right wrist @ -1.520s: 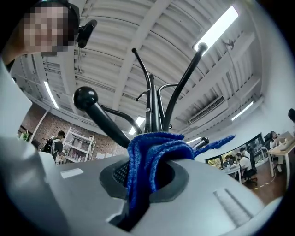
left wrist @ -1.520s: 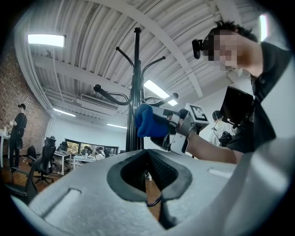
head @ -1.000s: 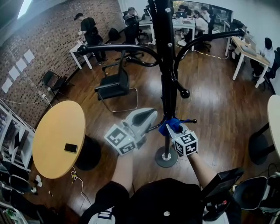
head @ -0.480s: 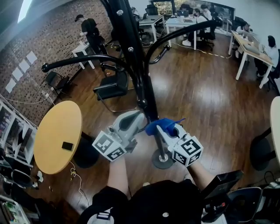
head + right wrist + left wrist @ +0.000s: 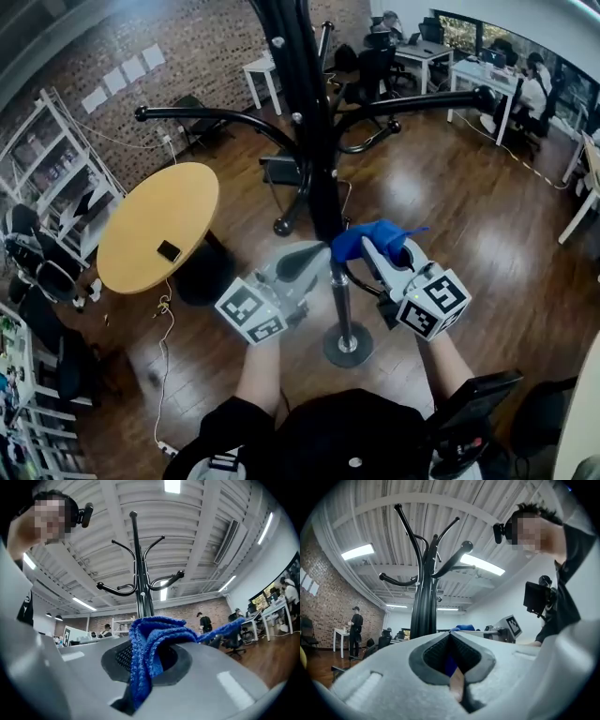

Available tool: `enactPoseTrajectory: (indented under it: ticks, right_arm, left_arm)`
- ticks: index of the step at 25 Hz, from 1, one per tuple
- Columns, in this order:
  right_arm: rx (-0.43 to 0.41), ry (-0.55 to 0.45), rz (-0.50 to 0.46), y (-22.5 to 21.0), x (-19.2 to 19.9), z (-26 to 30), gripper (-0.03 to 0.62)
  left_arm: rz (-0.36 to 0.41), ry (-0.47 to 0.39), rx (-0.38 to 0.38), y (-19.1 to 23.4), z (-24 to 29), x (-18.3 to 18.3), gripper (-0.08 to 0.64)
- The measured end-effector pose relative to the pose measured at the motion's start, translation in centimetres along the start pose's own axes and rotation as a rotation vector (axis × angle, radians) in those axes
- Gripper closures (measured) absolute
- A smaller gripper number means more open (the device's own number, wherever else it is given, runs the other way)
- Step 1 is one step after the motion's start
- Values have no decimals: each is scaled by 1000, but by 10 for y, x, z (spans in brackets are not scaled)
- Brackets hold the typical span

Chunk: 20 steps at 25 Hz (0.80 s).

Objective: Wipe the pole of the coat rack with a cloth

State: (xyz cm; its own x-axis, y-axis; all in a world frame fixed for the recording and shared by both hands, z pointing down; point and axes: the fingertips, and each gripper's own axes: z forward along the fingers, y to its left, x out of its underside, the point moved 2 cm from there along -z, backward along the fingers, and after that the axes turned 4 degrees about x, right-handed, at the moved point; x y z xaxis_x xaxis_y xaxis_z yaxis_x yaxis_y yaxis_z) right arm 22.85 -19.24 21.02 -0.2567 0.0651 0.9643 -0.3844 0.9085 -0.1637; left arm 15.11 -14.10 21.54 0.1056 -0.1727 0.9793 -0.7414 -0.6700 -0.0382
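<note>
The right claw (image 5: 377, 249) is gripping the blue cloth (image 5: 364, 238) against the pole (image 5: 325, 208), low down. The left claw (image 5: 313, 253) is idling beside the pole, closed and empty. Wiping is apparently only beginning.

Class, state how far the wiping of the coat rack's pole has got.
Done: the right gripper is shut on the blue cloth. In hand: the cloth sits beside the pole, low down; contact is unclear. To do: the tall pole above. The left gripper is shut, empty.

Office surroundings on a wooden floor (image 5: 450, 216).
Round table (image 5: 141, 220) bearing a small dark object (image 5: 169, 251), possibly a phone; open shelving (image 5: 58, 173) at left; white desk (image 5: 261, 67) beyond.
</note>
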Motion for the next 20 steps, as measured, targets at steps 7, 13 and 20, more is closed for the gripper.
enactPoseTrajectory:
  ticks: [7,13,20]
  right_arm:
    - [-174,-25,59,13,-13,41,557]
    - [-310,-150,62,22,-72,52,557]
    - [-434,-320,-72,51,-173,49,557]
  left_arm:
    - [17,-14,-86,14,-23,-6,558]
    - [41,-11,-177,18,-15,-11,558]
    - [88,-4,-187,7,-1,-22,558]
